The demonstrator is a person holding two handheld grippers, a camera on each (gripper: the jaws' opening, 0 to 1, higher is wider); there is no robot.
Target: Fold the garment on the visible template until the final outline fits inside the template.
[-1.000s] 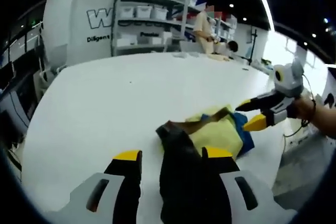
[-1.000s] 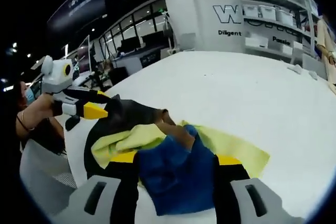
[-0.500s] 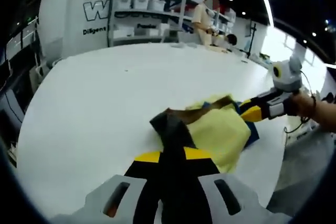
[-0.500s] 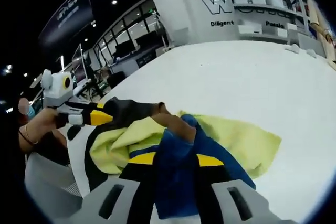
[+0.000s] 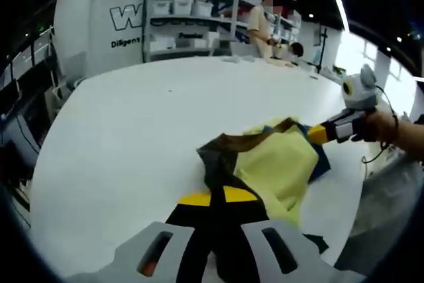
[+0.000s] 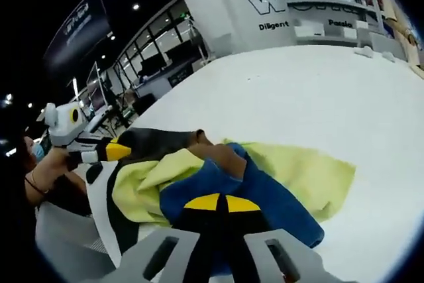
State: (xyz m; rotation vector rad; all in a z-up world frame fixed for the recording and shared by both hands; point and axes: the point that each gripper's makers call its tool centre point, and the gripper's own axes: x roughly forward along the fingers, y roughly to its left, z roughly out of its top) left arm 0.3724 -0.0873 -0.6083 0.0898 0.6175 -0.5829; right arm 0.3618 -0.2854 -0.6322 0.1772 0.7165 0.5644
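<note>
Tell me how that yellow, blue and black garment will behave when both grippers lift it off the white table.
The garment is probably floppy: it lies bunched in soft overlapping folds. It looks light, thin cloth, so it should sag between the left gripper and right gripper, both clamped on fabric. Loose layers may slide or unfold over the table.

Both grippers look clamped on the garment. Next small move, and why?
Probably lift and draw the two grippers apart to spread the garment flat. It lies bunched on the white table, yellow, blue and black layers overlapping. The left gripper is shut on black fabric, the right gripper on the blue part, so nothing can be folded cleanly.
</note>
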